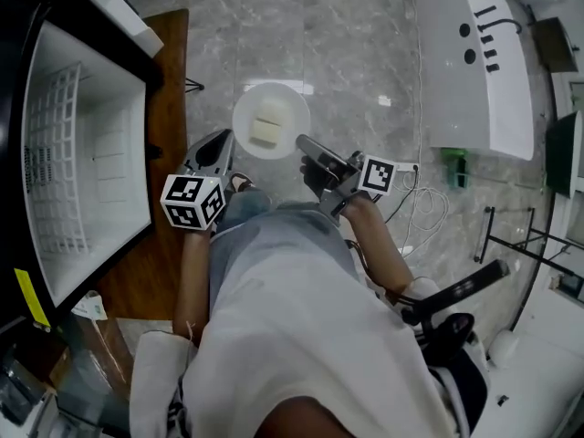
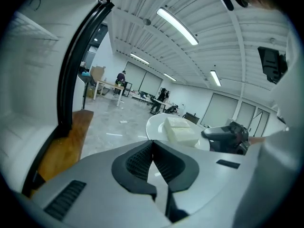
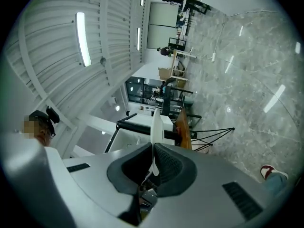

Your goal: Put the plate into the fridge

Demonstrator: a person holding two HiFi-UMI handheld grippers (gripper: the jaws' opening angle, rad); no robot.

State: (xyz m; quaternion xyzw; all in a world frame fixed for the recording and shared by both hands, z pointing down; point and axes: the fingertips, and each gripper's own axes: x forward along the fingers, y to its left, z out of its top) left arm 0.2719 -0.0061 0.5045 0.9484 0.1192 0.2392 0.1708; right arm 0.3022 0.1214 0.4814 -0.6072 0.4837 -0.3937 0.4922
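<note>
R gripper (image 1: pixel 304 144) clamped on plate (image 1: pixel 292 108) w/ pale block (image 1: pixel 266 131); L gripper (image 1: pixel 221 144) jaws together, empty. Fridge (image 1: pixel 109 153) open.

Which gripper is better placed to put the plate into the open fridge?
Right. The right gripper is shut on the rim of the plate; the left gripper is shut, empty, beside it. The fridge stands open at the left.
</note>
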